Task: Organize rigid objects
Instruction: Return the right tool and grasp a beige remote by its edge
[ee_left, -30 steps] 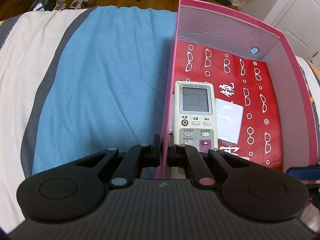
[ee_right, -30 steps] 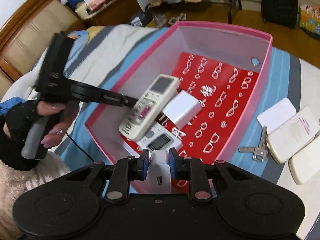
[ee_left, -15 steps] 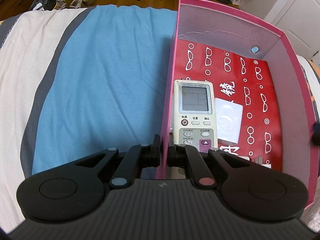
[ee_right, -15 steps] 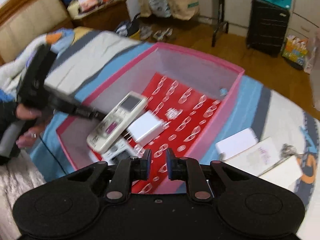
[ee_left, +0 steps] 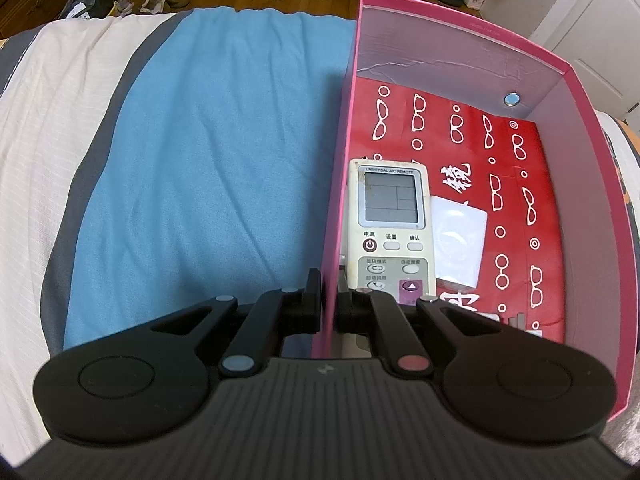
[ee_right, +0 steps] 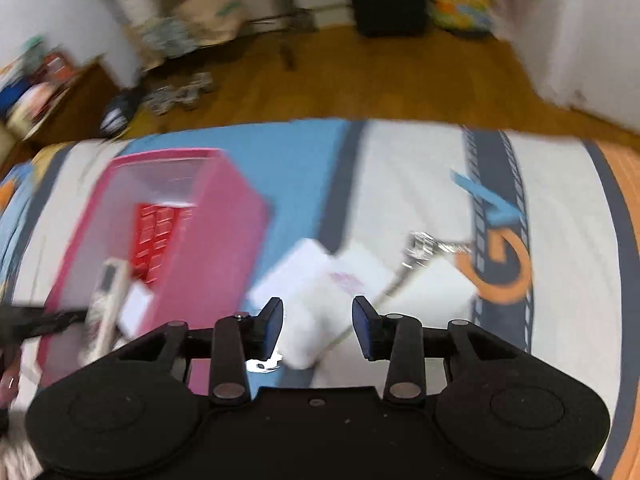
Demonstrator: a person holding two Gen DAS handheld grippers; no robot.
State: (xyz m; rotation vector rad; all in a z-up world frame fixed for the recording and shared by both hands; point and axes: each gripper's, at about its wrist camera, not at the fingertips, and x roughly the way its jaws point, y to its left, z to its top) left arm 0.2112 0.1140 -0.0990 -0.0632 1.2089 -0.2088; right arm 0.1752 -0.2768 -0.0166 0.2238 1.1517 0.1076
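Left wrist view: the left gripper (ee_left: 329, 304) is pinched on the near side wall of the open pink cardboard box (ee_left: 592, 200), one finger outside, one inside, steadying it on the blue-striped bedspread (ee_left: 208, 168). Inside the box, just ahead of the inner finger, lies a cream universal air-conditioner remote with a grey screen (ee_left: 390, 232); a flat white square adapter (ee_left: 460, 236) rests touching its right edge on the red glasses-printed liner (ee_left: 520, 168).

Right wrist view, blurred by motion: the right gripper (ee_right: 318, 326) stands with jaws spread and nothing between the pads; they have just been opening. It hangs over the bedspread to the right of the box, above a cluster of flat white rectangular items (ee_right: 340, 280) lying close together, edges indistinct. A metal key bunch (ee_right: 424, 246) lies just beyond them, beside the orange-and-grey printed band of the bedspread (ee_right: 504, 264).

Judgement: the step in hand is the reach for the next loose item. The next move calls for settling the gripper, choosing one white piece, lowering with a finger on either side of its narrow edges, and closing before lifting toward the box. Risk: the pieces lie so close that the pads may catch two, or slide a flat piece across the soft cloth.
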